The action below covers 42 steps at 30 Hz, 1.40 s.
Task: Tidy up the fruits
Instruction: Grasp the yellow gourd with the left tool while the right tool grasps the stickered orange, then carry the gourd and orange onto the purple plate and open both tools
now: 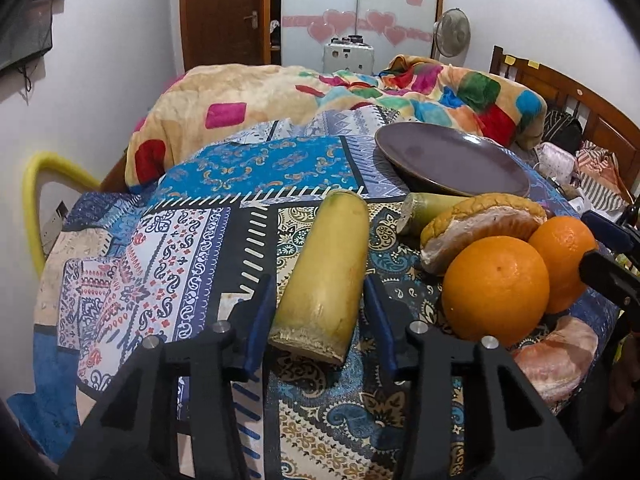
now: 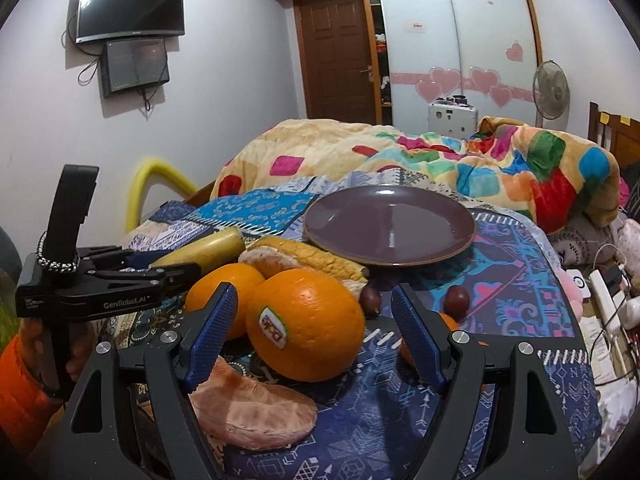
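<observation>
The left gripper (image 1: 320,316) is spread apart around the near end of a yellow-green cut stalk (image 1: 324,276), possibly sugarcane; contact with the pads cannot be confirmed. The right gripper (image 2: 312,336) is also apart, framing the stickered orange (image 2: 306,324) without touching it. A second orange (image 2: 222,298) sits just behind, and a peeled pomelo segment (image 2: 252,408) lies in front. The brown plate (image 2: 390,224) rests bare on the patterned cloth (image 2: 520,280), well behind the fruit.
</observation>
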### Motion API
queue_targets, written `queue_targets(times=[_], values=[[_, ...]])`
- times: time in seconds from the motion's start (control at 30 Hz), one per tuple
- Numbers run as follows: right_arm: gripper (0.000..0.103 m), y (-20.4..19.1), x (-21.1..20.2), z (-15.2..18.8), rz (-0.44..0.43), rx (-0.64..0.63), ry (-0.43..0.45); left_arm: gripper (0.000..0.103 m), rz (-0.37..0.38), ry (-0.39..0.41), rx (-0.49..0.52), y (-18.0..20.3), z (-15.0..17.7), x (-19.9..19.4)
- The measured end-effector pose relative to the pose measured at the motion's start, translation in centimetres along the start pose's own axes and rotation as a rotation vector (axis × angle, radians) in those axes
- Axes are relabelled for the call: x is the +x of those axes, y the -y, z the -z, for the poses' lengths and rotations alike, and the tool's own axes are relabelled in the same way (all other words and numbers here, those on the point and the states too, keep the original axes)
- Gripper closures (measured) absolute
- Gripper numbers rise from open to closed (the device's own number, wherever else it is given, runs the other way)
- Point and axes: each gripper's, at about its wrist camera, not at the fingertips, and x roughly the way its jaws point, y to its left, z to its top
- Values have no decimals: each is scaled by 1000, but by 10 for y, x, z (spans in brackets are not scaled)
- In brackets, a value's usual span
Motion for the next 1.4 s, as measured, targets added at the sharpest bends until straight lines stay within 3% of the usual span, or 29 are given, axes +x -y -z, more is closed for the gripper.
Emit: queue_targets(times=[0.2, 0.53, 0.73, 1.03, 1.4], values=[[38, -2, 8, 2, -10, -9, -39, 63, 6, -1, 16, 4, 11, -14], [37, -5, 16, 7, -16, -25, -77, 64, -1, -32, 17, 10, 33, -45], [37, -5, 19, 7, -22, -31, -91, 56, 4, -85, 55, 15, 21, -37], [39, 1, 17, 5, -49, -4, -98, 56, 4, -162, 87, 17, -3, -7], [40, 6, 2, -4, -56, 16, -54, 64, -12, -164, 91, 17, -8, -2]])
